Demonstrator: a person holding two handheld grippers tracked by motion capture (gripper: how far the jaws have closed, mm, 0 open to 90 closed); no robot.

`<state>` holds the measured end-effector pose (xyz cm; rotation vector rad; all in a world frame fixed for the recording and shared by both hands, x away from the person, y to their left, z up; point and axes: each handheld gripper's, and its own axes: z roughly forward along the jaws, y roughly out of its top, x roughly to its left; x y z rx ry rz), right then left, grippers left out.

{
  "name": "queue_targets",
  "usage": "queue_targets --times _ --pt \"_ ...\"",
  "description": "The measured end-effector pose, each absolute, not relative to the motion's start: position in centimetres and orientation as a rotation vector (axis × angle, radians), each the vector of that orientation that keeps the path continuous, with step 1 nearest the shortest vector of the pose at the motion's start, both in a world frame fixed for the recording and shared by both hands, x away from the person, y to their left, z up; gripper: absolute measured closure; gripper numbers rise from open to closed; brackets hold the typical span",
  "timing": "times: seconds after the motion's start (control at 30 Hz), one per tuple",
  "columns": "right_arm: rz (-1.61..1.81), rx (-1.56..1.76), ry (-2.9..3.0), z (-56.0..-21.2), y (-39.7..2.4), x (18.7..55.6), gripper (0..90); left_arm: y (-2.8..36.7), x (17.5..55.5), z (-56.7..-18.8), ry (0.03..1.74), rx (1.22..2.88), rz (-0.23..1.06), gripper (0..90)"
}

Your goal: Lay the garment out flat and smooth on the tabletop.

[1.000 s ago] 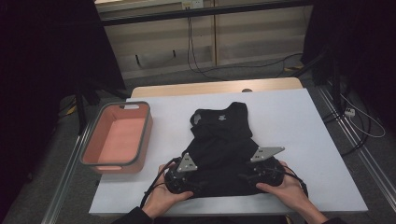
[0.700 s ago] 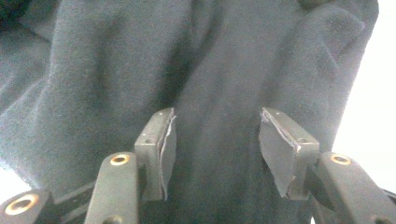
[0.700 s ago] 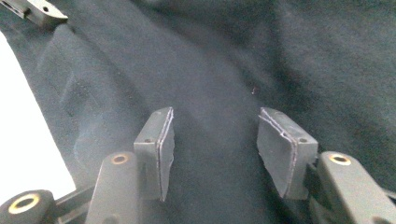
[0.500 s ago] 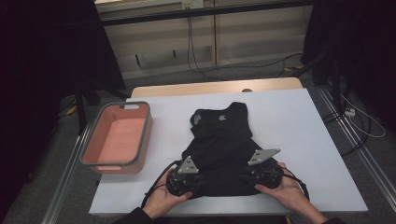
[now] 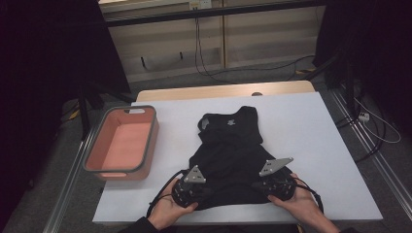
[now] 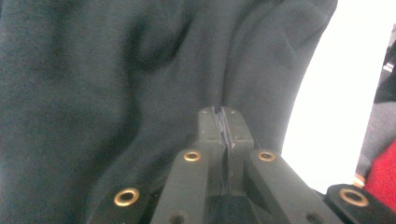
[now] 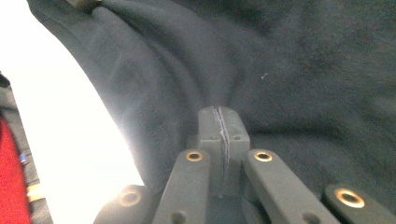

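Pink bin [image 5: 121, 145] sits at the bench's [image 5: 311, 126] left edge, well apart from the work. Black top [image 5: 233, 145] lies flat mid-bench, neckline away from the person, hem toward them. Left gripper [image 5: 192, 189] at the hem's left corner: jaws have just been closing and now pinch a fold of cloth between them, pads nearly together [image 6: 224, 128]. Right gripper [image 5: 274, 184] at the hem's right corner: jaws likewise just closed, clamped on a fold of the top [image 7: 223, 126].
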<state>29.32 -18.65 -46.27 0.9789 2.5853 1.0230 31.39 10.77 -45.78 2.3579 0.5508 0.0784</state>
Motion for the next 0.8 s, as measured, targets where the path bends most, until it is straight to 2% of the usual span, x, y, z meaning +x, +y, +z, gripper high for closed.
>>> queue_targets --times 0.8 --pt "1.05 0.955 2.675 -46.2 -18.3 23.3 87.9 12.5 26.1 -45.8 0.546 2.357 -0.048 88.2"
